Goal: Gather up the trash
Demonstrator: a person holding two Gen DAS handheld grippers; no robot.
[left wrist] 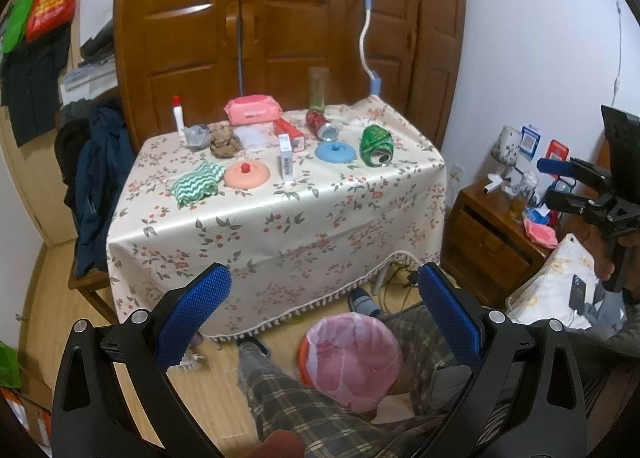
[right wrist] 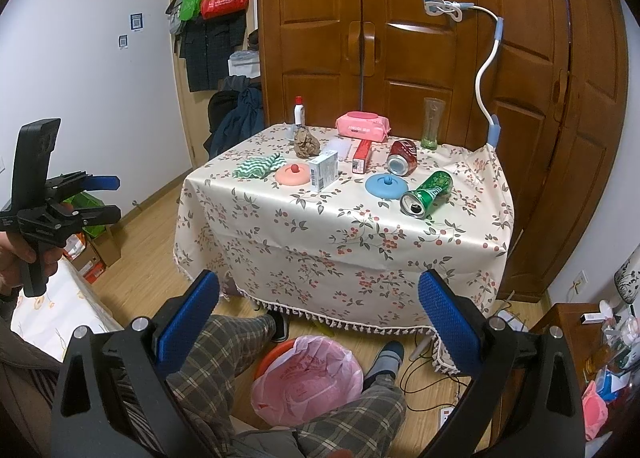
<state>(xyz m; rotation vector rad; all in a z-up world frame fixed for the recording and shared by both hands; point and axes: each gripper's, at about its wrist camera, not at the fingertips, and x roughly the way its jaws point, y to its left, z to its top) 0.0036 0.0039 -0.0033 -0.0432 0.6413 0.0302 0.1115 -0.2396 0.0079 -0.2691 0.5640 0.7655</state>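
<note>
On the flowered tablecloth (left wrist: 280,214) lie a crushed green can (left wrist: 377,145) (right wrist: 427,192), a red can (left wrist: 321,124) (right wrist: 403,157) on its side, a brown crumpled paper wad (left wrist: 225,141) (right wrist: 306,143), a grey crumpled wad (left wrist: 197,135) and a small white carton (left wrist: 286,160) (right wrist: 324,170). A bin lined with a pink bag (left wrist: 352,358) (right wrist: 308,378) stands on the floor between the person's legs. My left gripper (left wrist: 324,310) (right wrist: 102,198) is open and empty, held back from the table. My right gripper (right wrist: 318,318) (left wrist: 560,182) is open and empty too.
Also on the table: pink and blue lids (left wrist: 247,175) (left wrist: 335,151), a green zigzag cloth (left wrist: 197,184), a red box (left wrist: 290,132), a wipes pack (left wrist: 253,110), a glass (left wrist: 318,88), a white bottle (left wrist: 178,116). A nightstand (left wrist: 492,242) stands right, a chair with clothes (left wrist: 100,186) left.
</note>
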